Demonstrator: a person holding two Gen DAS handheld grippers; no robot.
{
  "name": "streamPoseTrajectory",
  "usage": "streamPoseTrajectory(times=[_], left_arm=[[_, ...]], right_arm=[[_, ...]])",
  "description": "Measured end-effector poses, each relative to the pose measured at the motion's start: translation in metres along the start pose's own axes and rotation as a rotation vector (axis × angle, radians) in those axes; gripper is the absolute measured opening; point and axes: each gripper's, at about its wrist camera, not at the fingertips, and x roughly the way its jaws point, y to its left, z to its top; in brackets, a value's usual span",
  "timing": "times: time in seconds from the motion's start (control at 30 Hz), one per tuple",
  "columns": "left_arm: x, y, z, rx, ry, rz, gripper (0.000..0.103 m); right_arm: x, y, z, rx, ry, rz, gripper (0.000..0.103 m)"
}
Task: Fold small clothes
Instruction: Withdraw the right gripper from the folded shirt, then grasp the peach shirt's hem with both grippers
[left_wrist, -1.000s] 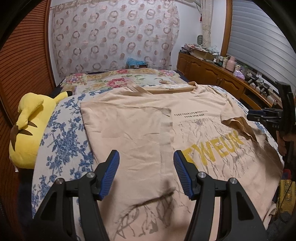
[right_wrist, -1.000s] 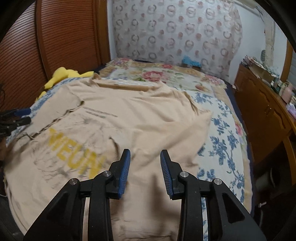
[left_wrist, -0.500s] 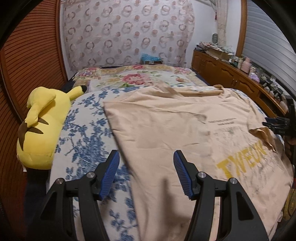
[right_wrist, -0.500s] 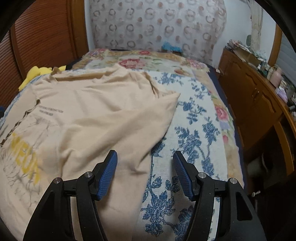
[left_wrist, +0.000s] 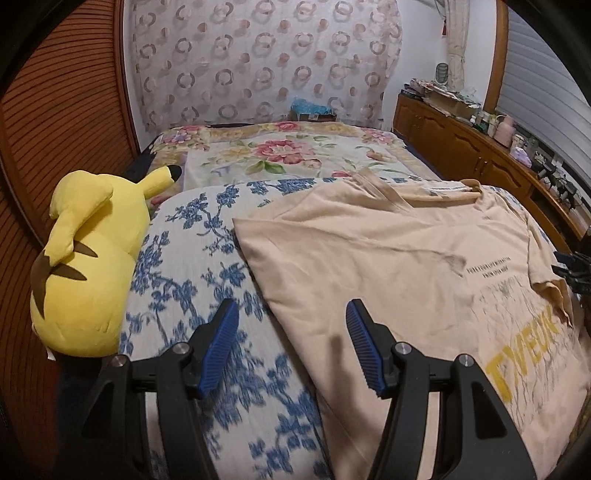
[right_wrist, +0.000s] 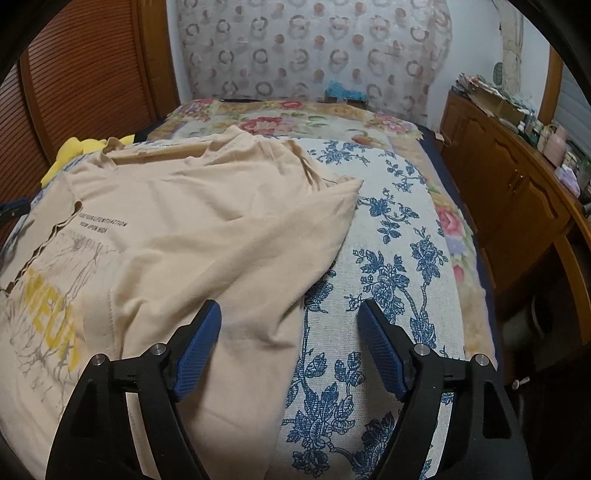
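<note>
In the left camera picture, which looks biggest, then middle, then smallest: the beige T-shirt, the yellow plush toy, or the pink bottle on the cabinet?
1. Beige T-shirt, largest.
2. Yellow plush toy.
3. Pink bottle, smallest, though it stands much farther from the camera, so its true size is unsure.

Both views are dim, lit by warm indoor light with a yellowish cast. Fisheye distortion bends straight edges outward; the 4 corners of each frame are black vignette. A soft shadow falls on the T-shirt (left_wrist: 388, 266). Near-field bedspread (left_wrist: 192, 266) print shows blur. No glare.
</note>
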Motion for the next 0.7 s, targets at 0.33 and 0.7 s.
streamPoseTrajectory(times=[0.33,0.7], left_arm=[[0.038,0.021,0.019,-0.05,0.055,-0.001,0.052],[0.05,0.026,0.034,-0.036,0.07,-0.001,0.036]], right_arm=[[0.0,-0.001,0.0,-0.003,-0.001,-0.009,0.079],[0.02,-0.011,0.03,0.005,0.033,0.01,0.074]])
